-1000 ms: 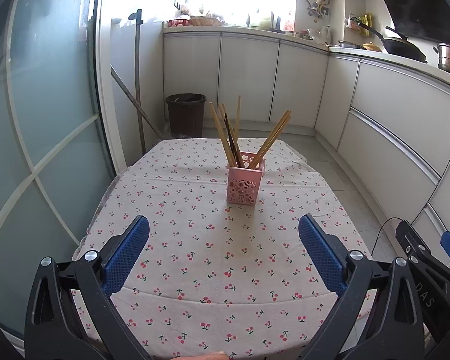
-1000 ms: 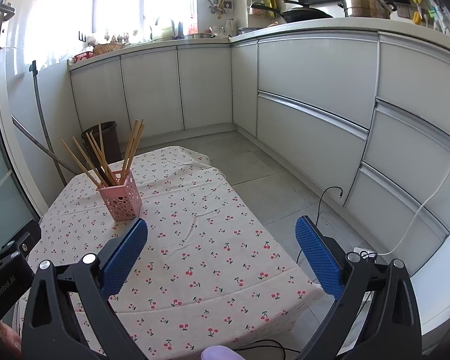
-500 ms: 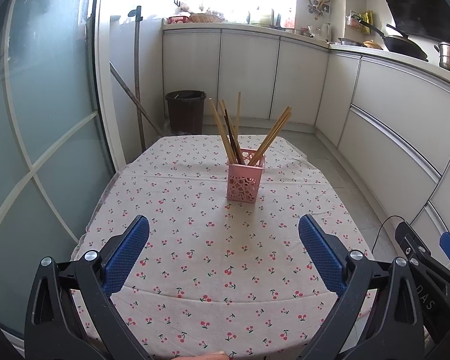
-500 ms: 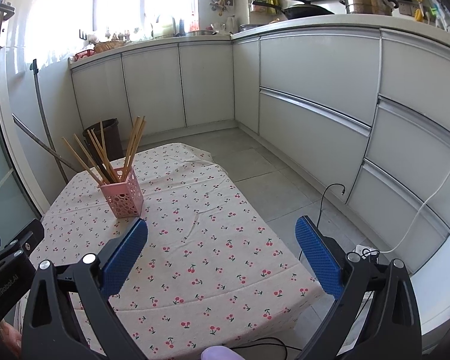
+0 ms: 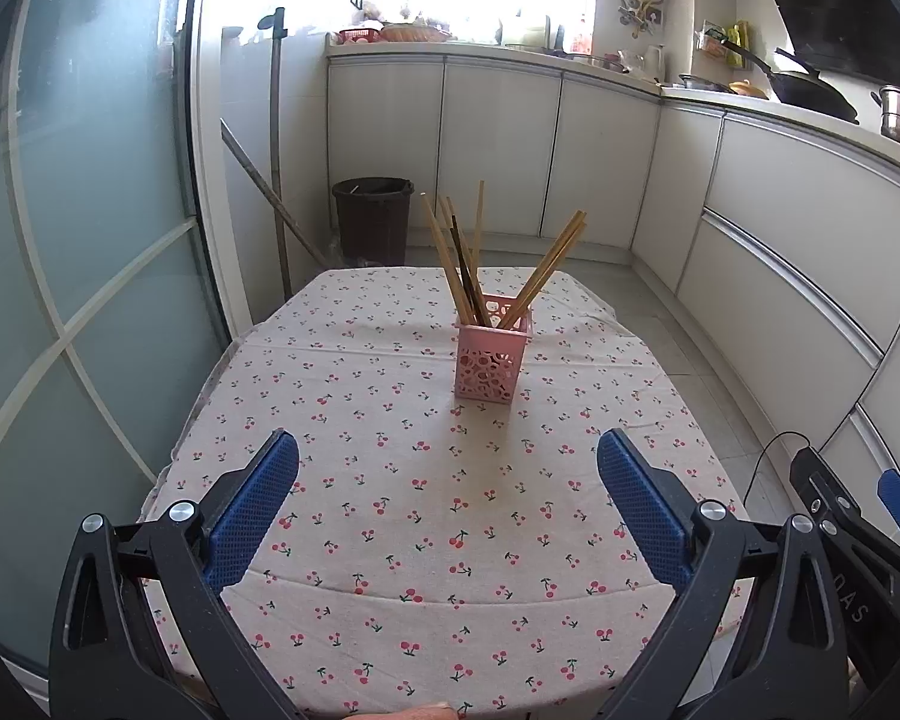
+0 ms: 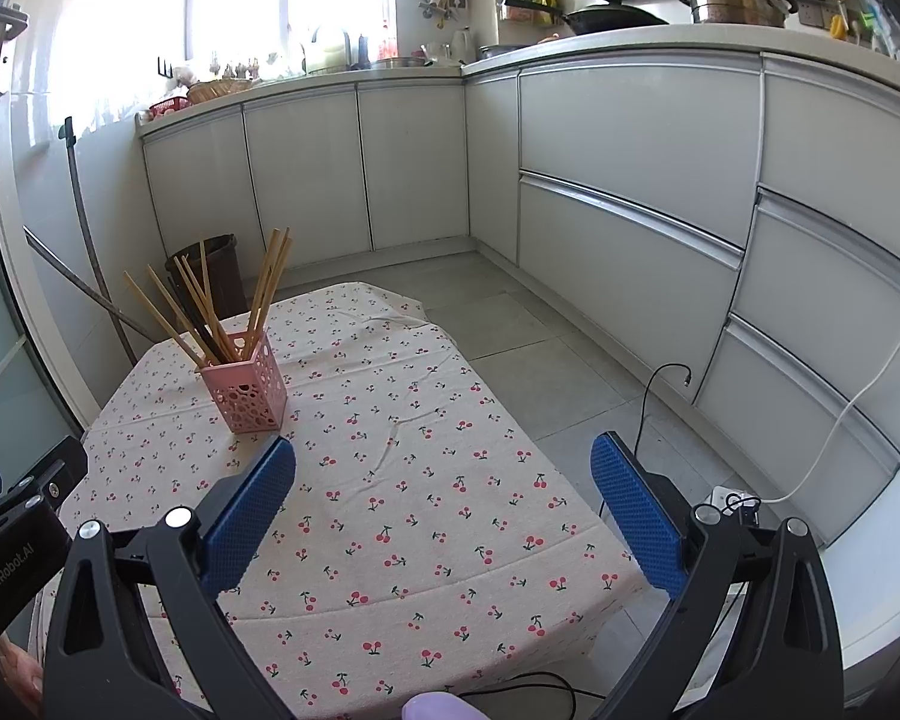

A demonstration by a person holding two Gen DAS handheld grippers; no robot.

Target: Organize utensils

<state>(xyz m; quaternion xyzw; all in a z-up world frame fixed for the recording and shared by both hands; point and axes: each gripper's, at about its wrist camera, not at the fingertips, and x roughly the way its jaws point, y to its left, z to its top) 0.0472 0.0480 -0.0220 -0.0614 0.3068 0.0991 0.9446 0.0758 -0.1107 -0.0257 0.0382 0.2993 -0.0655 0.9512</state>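
Chopsticks (image 5: 480, 264) stand fanned in a pink holder (image 5: 491, 354) on the cloth-covered bench (image 5: 390, 480); left gripper (image 5: 448, 498) and right gripper (image 6: 443, 495) hover wide apart, empty-fingered.

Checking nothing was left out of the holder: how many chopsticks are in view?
About 8, all standing in the pink perforated plastic holder on the cherry-print tablecloth: roughly five wooden chopsticks plus one dark chopstick lean left, two lean right. Overlap may hide more.

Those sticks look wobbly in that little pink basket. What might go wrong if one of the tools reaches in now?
1. The wooden chopsticks splay outward in all directions from the pink perforated plastic holder, so an open left tool might knock several askew.
2. The holder looks light and stands free on the cherry-print tablecloth; a sideways pull may tip it.
3. The cloth looks wrinkled and could slide.
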